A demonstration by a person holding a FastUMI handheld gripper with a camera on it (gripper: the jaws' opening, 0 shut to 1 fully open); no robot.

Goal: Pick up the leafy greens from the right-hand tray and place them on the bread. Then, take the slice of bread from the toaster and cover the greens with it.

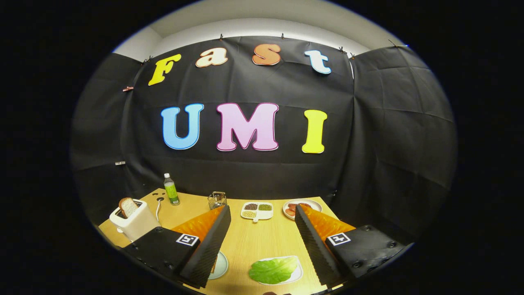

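Observation:
A green lettuce leaf (273, 269) lies on a small white tray (295, 276) low between my fingers, nearer the right one. A round plate (220, 265) peeks out from behind my left finger; a sliver of bread (213, 267) shows at that finger's edge. A slice of bread (128, 207) stands up out of the white toaster (133, 224) at the table's left, beyond my left finger. My gripper (262, 213) is open, held above the wooden table (262, 241) with nothing between its fingers.
At the back of the table stand a green-labelled bottle (171, 189), a small wire basket (217, 200), a white divided dish (257, 210) of grains and a plate (299, 206) of red food. The toaster's cord (158, 208) trails near the bottle.

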